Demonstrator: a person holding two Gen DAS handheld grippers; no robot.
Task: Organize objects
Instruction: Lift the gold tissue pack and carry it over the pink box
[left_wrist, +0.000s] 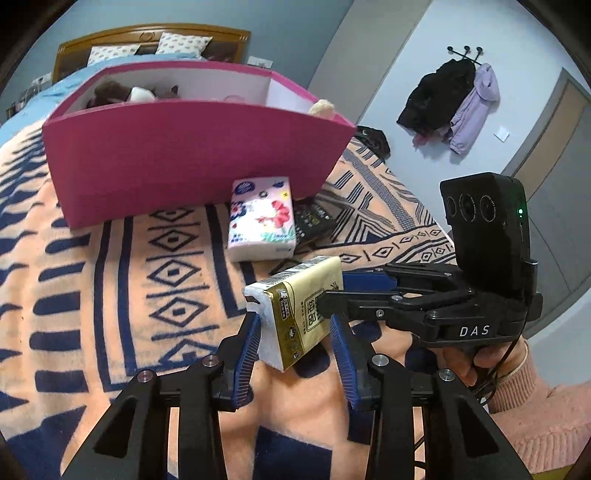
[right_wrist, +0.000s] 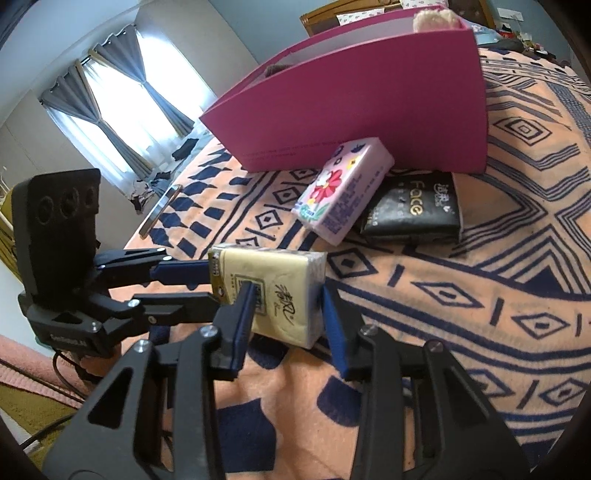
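A yellow tissue pack (left_wrist: 295, 310) is held above the patterned blanket, and it also shows in the right wrist view (right_wrist: 273, 291). My left gripper (left_wrist: 295, 332) has its blue pads on either side of the pack. My right gripper (right_wrist: 288, 314) reaches in from the right and also clamps the pack; in the left wrist view its fingers (left_wrist: 354, 291) touch the pack's end. A pink floral tissue pack (left_wrist: 262, 218) (right_wrist: 343, 192) and a black pack (right_wrist: 413, 210) lie in front of the magenta box (left_wrist: 184, 158) (right_wrist: 369, 96).
The magenta box holds plush toys (left_wrist: 136, 92) and stands on the bed's orange and navy blanket (left_wrist: 129, 277). A phone (right_wrist: 160, 210) lies near the bed's edge. Coats (left_wrist: 454, 103) hang on the wall.
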